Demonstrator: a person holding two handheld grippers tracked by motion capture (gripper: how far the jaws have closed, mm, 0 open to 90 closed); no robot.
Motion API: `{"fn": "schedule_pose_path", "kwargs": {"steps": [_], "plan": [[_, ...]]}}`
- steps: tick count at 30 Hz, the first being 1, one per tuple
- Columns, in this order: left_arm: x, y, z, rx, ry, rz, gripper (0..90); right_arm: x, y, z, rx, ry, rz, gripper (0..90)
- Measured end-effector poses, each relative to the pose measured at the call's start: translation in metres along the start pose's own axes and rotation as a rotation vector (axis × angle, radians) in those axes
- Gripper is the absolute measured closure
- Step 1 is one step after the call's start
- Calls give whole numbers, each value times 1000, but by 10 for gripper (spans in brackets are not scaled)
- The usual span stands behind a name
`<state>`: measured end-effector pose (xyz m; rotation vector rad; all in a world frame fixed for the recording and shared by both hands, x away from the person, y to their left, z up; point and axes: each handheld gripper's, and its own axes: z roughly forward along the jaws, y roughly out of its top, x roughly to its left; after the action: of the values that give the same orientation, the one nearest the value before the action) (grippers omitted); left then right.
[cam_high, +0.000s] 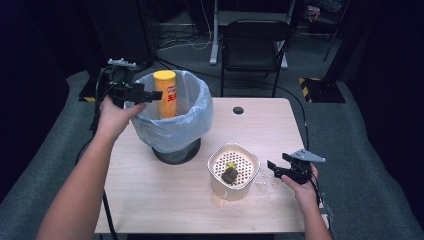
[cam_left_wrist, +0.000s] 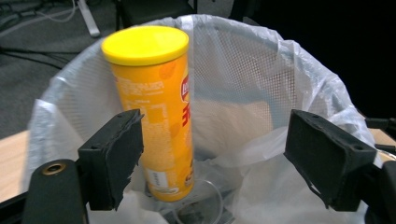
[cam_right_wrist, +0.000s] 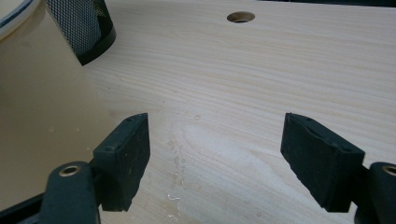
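High view: left gripper (cam_high: 156, 94) at the bin (cam_high: 172, 131) rim, jaws apart, yellow can (cam_high: 165, 93) upright inside the liner. Right gripper (cam_high: 273, 166) gaping beside the strainer tub (cam_high: 233, 170); dark lump there, unclear.
Left gripper view: can's (cam_left_wrist: 154, 109) base cut by a jaw.
Right gripper view: bare table (cam_right_wrist: 243, 88), damp specks.

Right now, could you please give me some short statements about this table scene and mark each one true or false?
1. The yellow cylindrical snack can stands upright inside the mesh bin lined with a pale plastic bag. True.
2. The left gripper is shut on the can. False: its pads are apart and open.
3. The cream perforated strainer bowl holds dark scraps. True.
4. The right gripper grips the bowl. False: it is open over the wet wooden table.
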<state>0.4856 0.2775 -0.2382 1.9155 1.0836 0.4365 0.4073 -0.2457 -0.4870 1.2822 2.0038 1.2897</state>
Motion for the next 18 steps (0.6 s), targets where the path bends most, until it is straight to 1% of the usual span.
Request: {"fn": "schedule_pose_path", "kwargs": {"steps": [1, 2, 3, 4, 6, 8, 9, 11, 13, 15, 16, 17, 18], "plan": [[0, 0, -3, 0, -3, -1, 203, 0, 0, 0, -1, 0, -1, 239], [1, -2, -10, -2, -7, 0, 205, 0, 0, -1, -1, -2, -2, 239], [1, -2, -10, -2, -7, 0, 214, 0, 0, -1, -1, -2, -2, 239], [1, -3, -13, -3, -8, 2, 214, 0, 0, -1, -2, -1, -4, 239], [2, -8, -22, -10, -19, 6, 244, 0, 0, 0, -1, -1, -2, 240], [2, -9, -25, -8, -24, 6, 264, 1, 0, 0, 2, -1, -1, 242], [2, -11, -27, -5, -18, 11, 264, 1, 0, 0, 2, -1, -1, 242], [2, -15, -33, -17, -27, 17, 266, 1, 0, -1, 1, -1, -1, 243], [1, -20, -40, -24, -36, 18, 277, 1, 1, -1, -2, 5, -5, 244], [0, -27, -46, -26, -46, 19, 294, 1, 1, -2, -6, 4, 3, 246], [0, -34, -51, -32, -52, 18, 300, 1, 0, -2, -4, 1, 2, 247], [0, -34, -51, -32, -52, 18, 301, 1, 0, -2, -4, 1, 2, 247], [-1, -39, -55, -30, -45, 27, 301, 1, 0, -2, -3, -1, 3, 248]]}}
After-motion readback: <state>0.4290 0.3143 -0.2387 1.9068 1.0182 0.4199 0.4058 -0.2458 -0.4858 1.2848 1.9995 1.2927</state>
